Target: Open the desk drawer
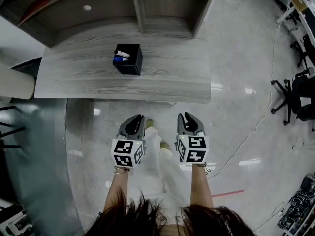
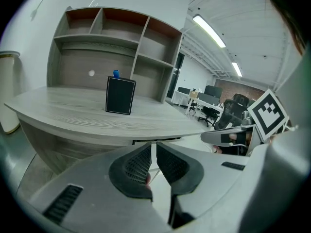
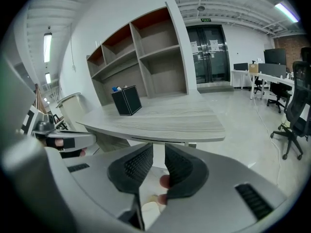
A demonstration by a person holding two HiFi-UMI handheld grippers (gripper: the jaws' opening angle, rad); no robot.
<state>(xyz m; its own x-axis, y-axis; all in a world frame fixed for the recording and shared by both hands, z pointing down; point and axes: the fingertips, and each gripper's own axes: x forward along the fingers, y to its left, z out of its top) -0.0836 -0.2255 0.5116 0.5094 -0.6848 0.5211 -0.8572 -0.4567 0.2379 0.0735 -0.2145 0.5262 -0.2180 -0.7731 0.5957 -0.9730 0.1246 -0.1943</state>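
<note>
Two grey moulded grippers are hovering near the pale, wood-grained curved desk [image 1: 147,80]. The left gripper [image 2: 151,148] is pressing its ribbed black pads [image 2: 135,165] together on nothing, and the right gripper [image 3: 159,149] is standing slightly parted, empty. The flat drawer [image 3: 160,141] is showing as a thin dark strip under the desk's near edge. Best, I'd say, to widen the right jaws, catch its lip and pull level.

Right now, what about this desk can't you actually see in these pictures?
- Drawer: the desk top covers it in the head view; both gripper views show only a dark strip under the edge, with no handle visible.
- Box contents: white and blue items, too small to identify.
- White dot on the shelf: too small to name.
</note>
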